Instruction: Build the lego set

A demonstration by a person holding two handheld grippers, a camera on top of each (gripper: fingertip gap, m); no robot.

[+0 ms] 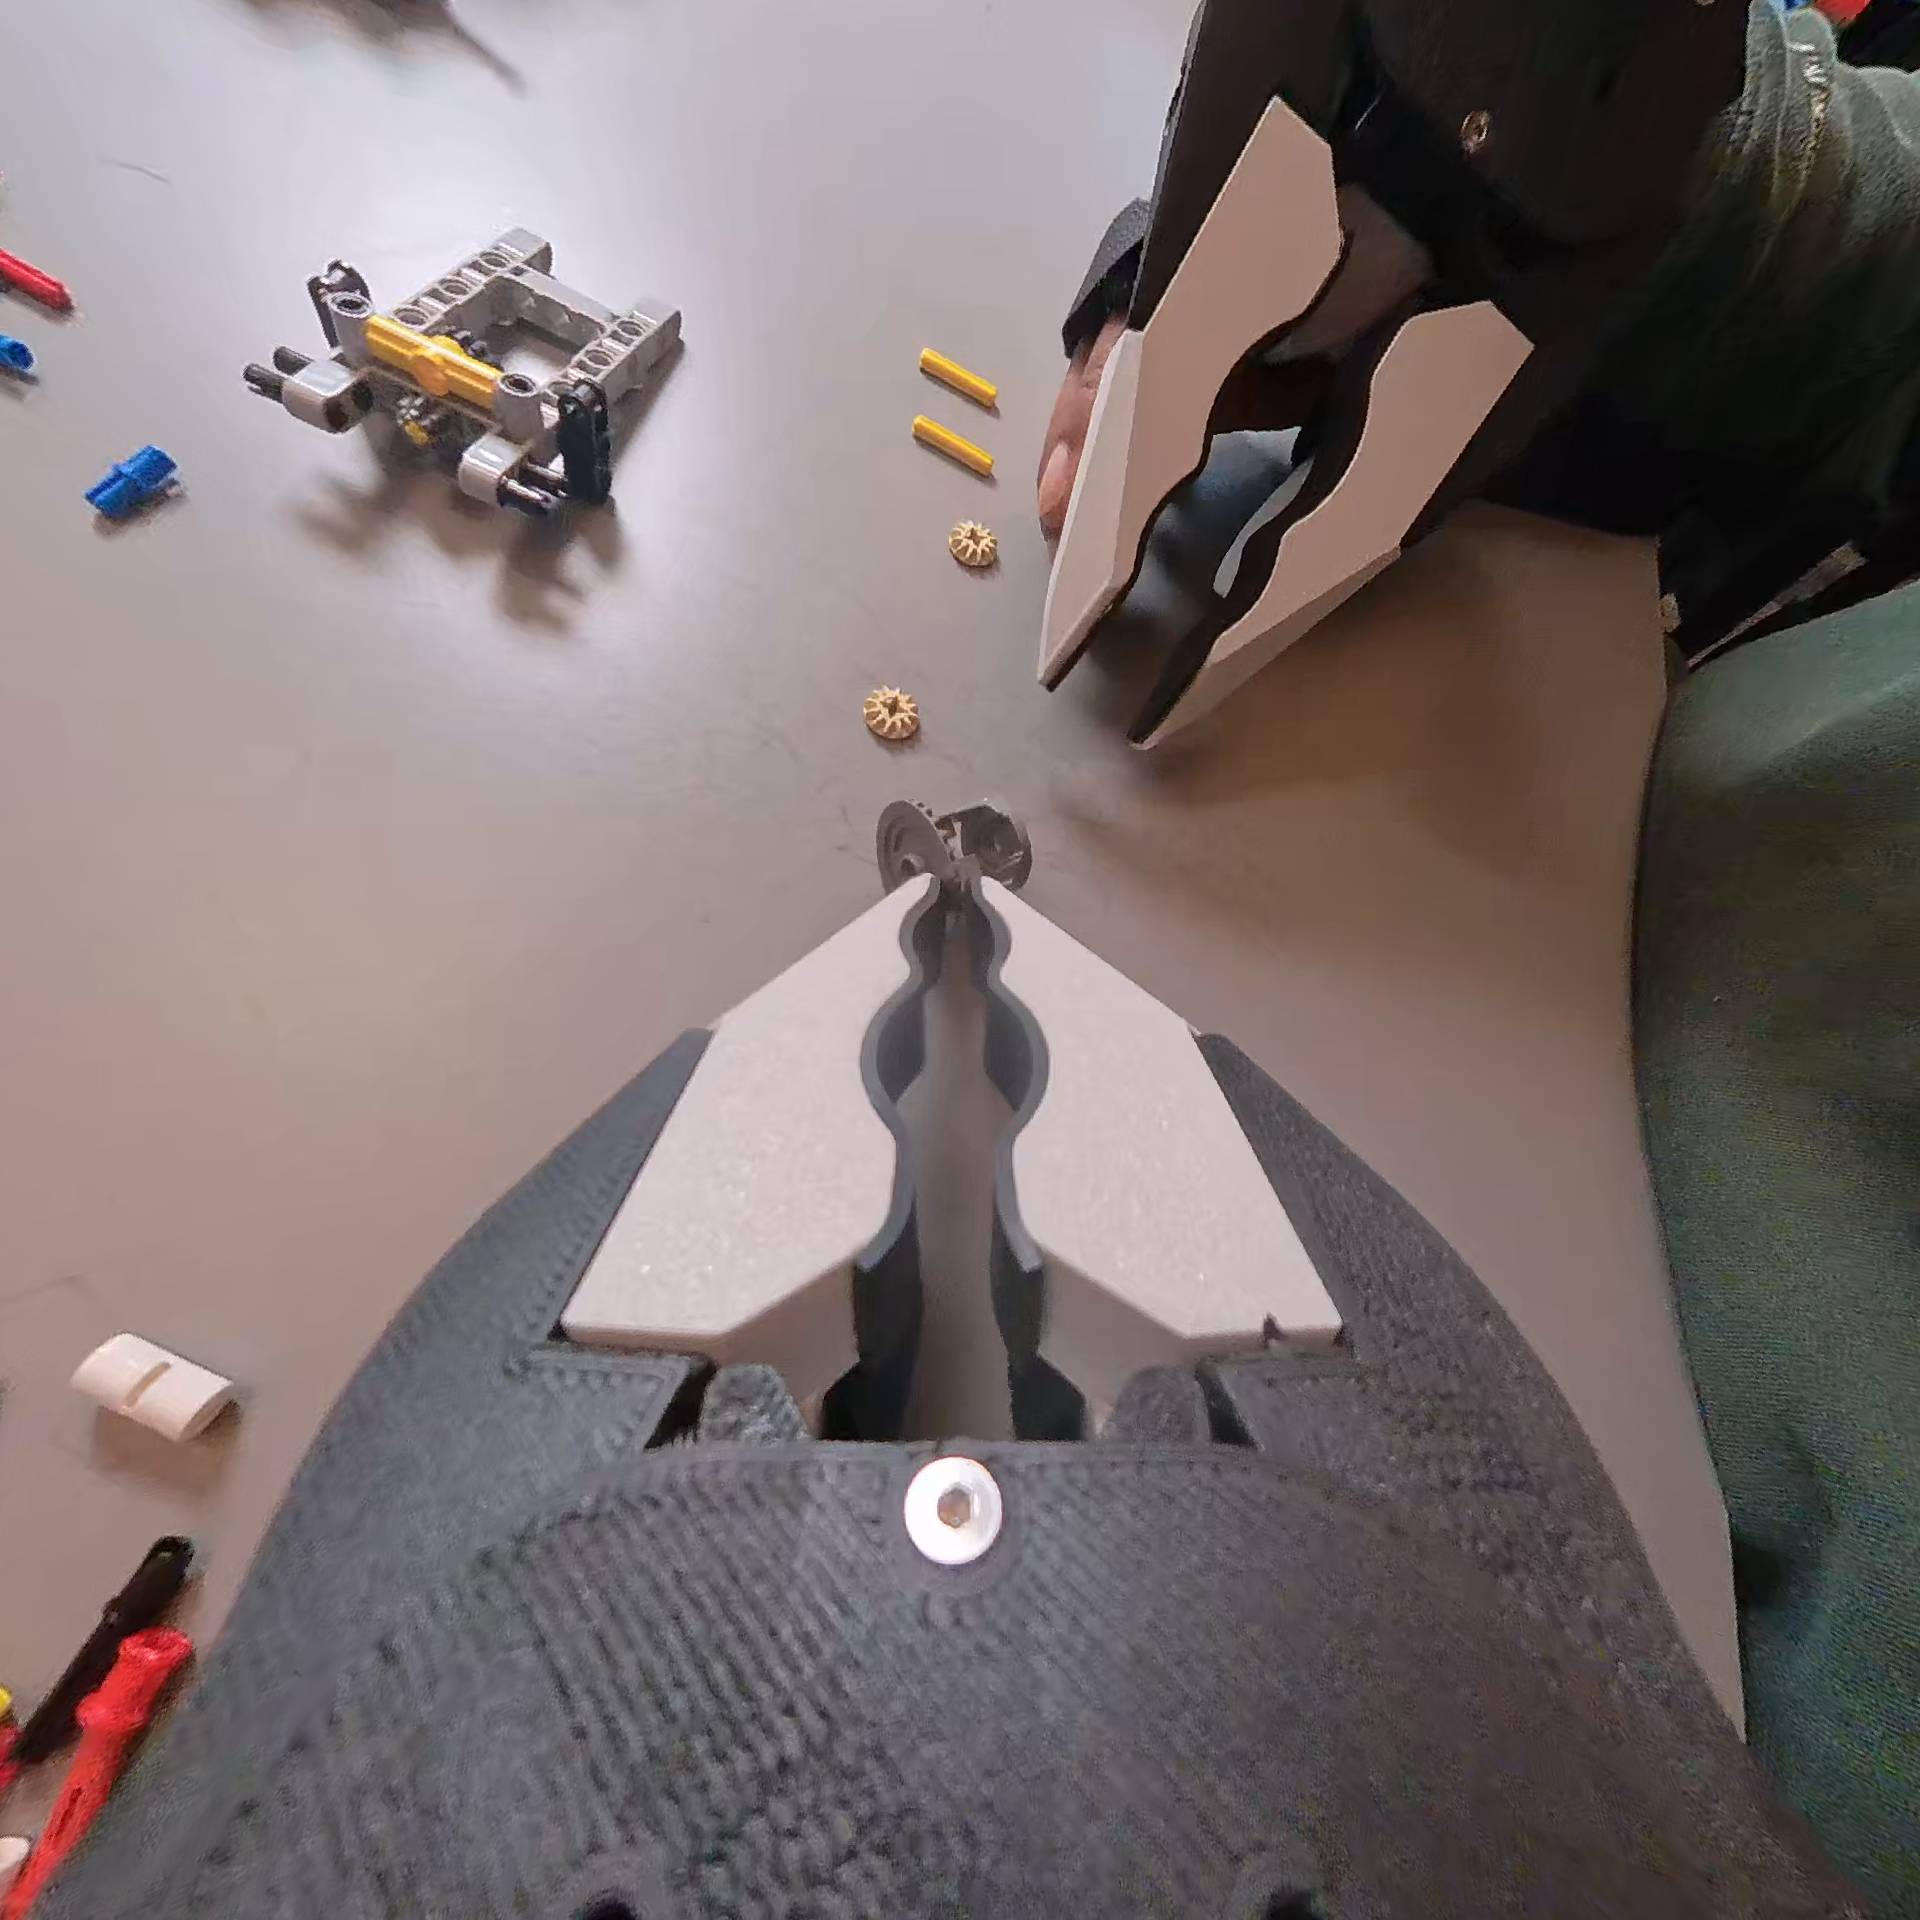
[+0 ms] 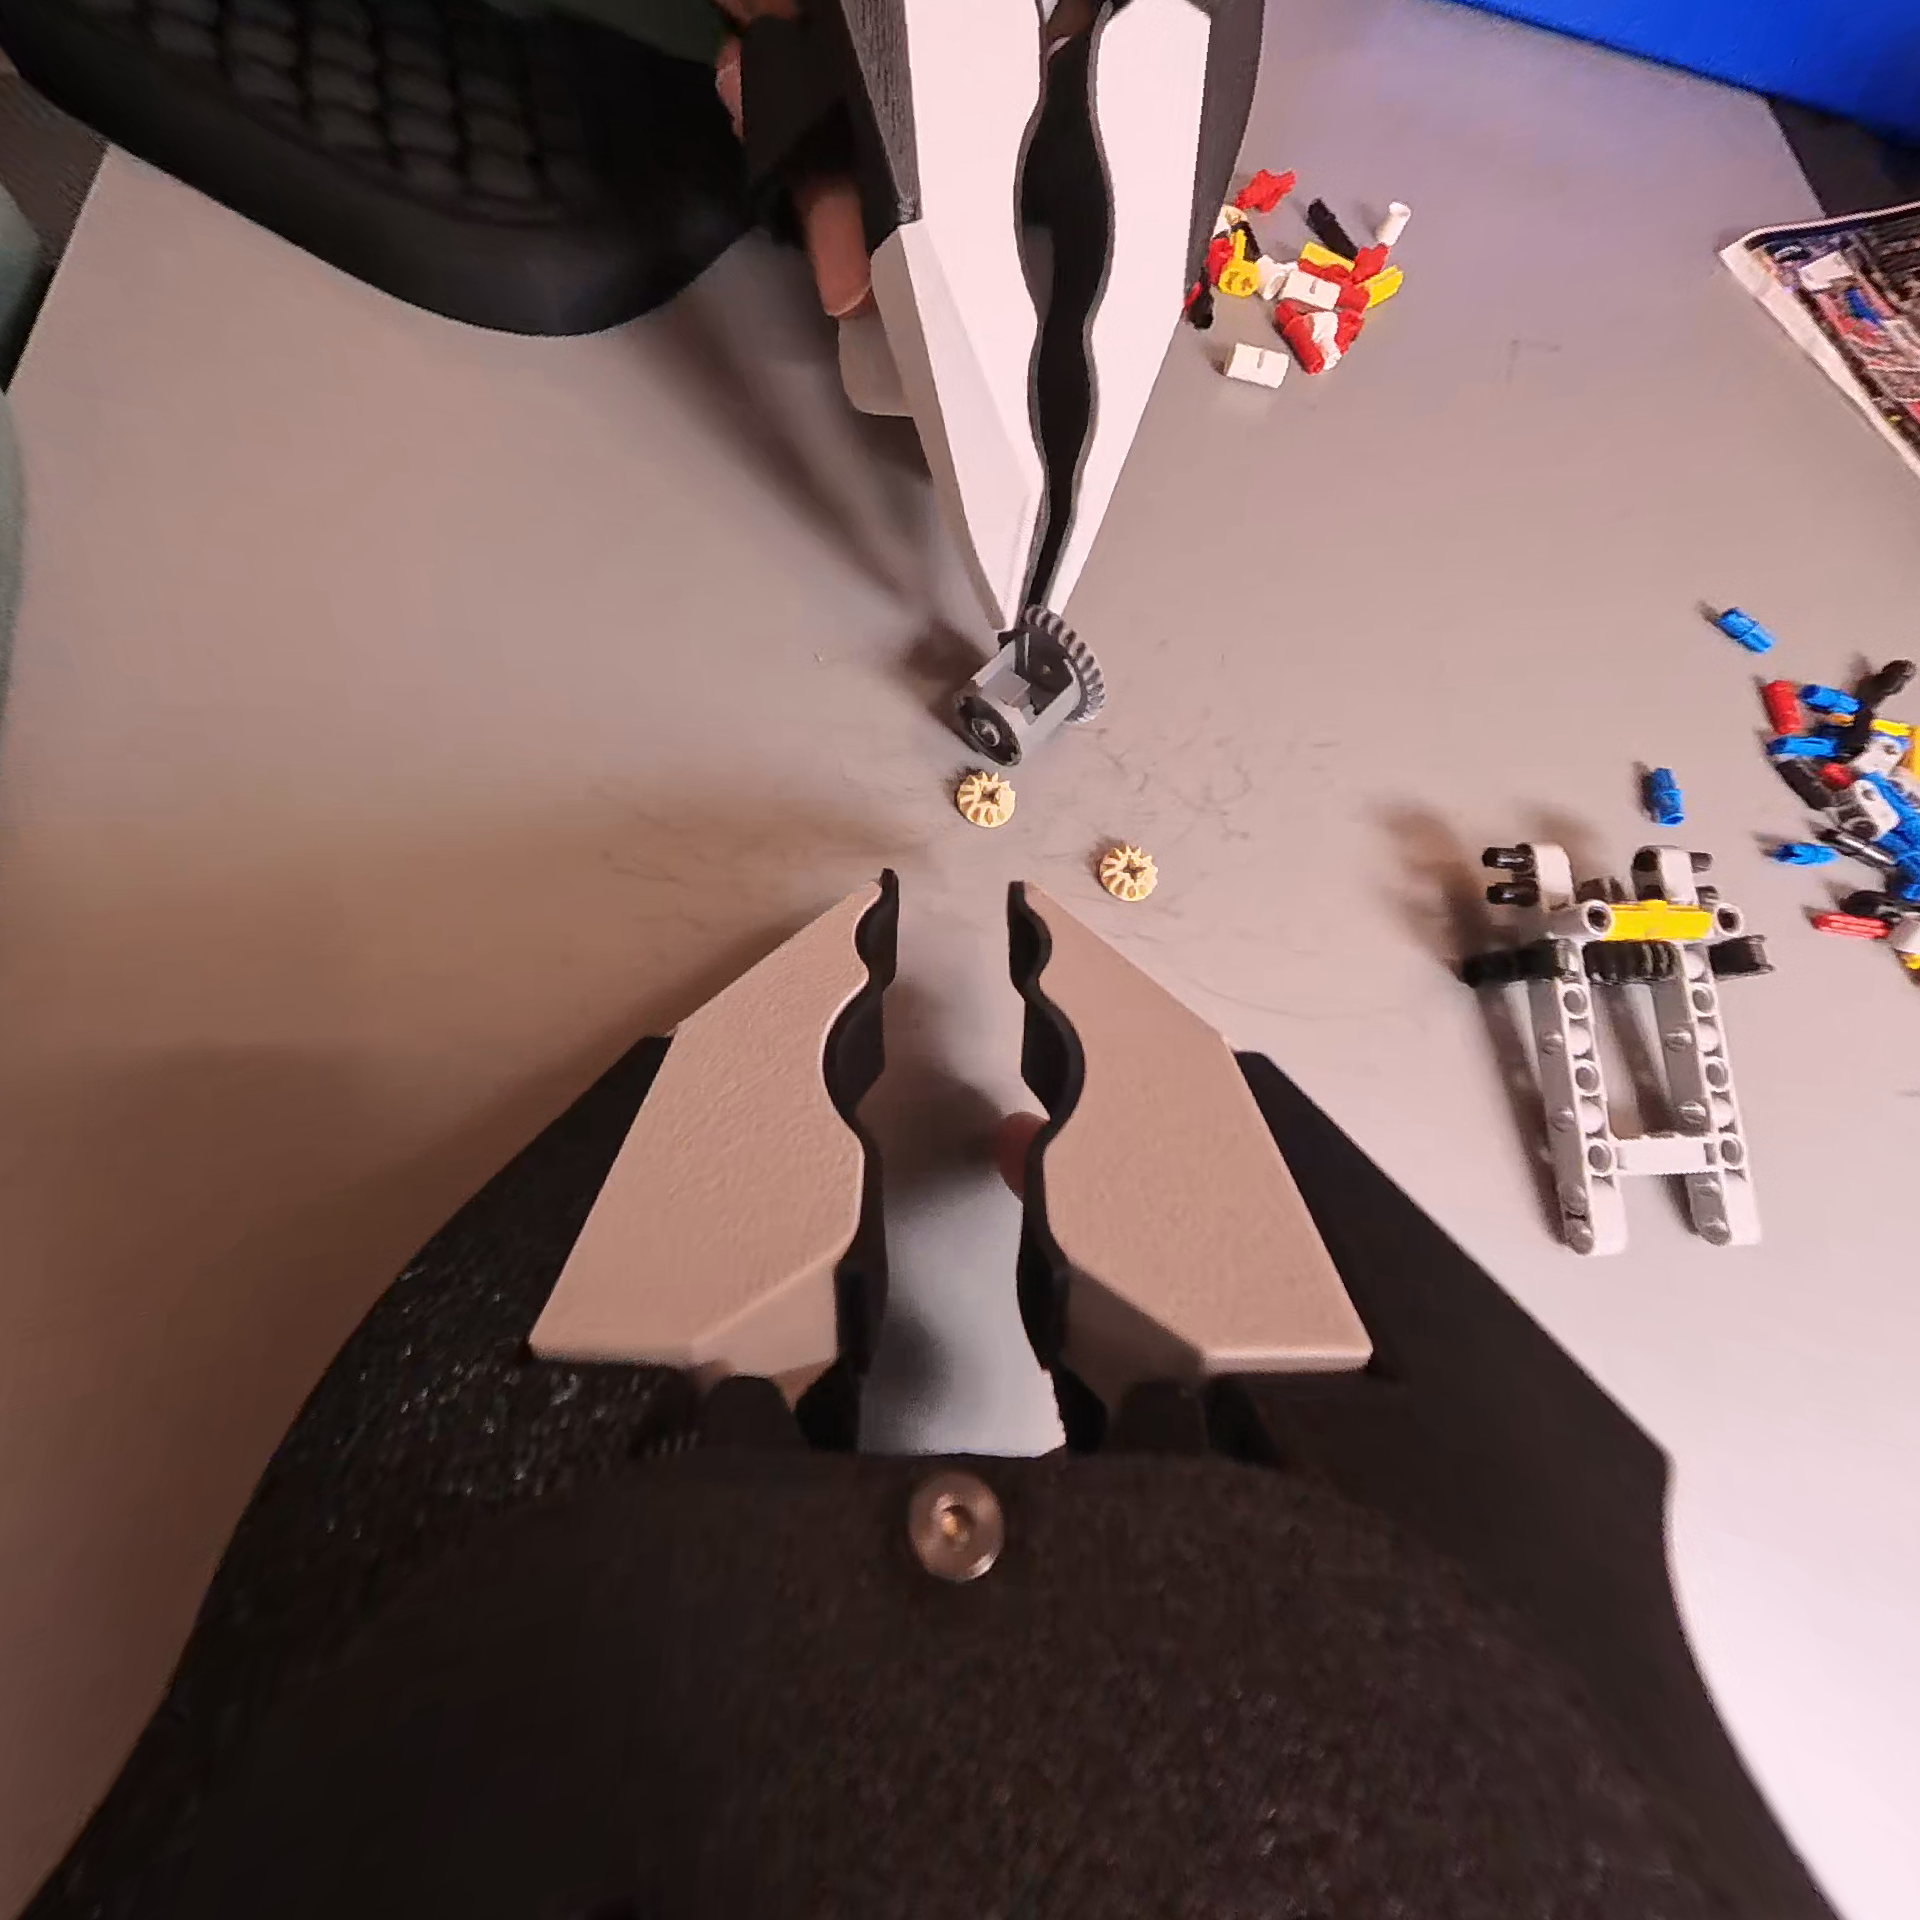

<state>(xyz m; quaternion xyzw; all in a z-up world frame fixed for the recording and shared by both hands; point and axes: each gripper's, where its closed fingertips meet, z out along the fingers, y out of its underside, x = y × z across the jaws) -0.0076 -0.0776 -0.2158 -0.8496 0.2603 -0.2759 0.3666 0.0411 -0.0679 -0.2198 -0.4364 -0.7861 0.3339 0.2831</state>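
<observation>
Pinching the grey gear assembly (image 1: 954, 847) against the tabletop (image 1: 416, 831) with my left claw (image 1: 954, 902), I hold my right claw (image 2: 945, 894) parted and empty near two tan gears (image 2: 985, 800); the printed booklet (image 2: 1849, 312) is unreadable.

Two tan gears (image 2: 984, 800) (image 2: 1128, 871), two yellow axles (image 1: 957, 376) (image 1: 952, 445), one grey gear assembly (image 2: 1029, 691), one grey frame build (image 2: 1621, 1029), two grippers (image 1: 954, 902) (image 2: 945, 896), one booklet (image 2: 1839, 301).
</observation>
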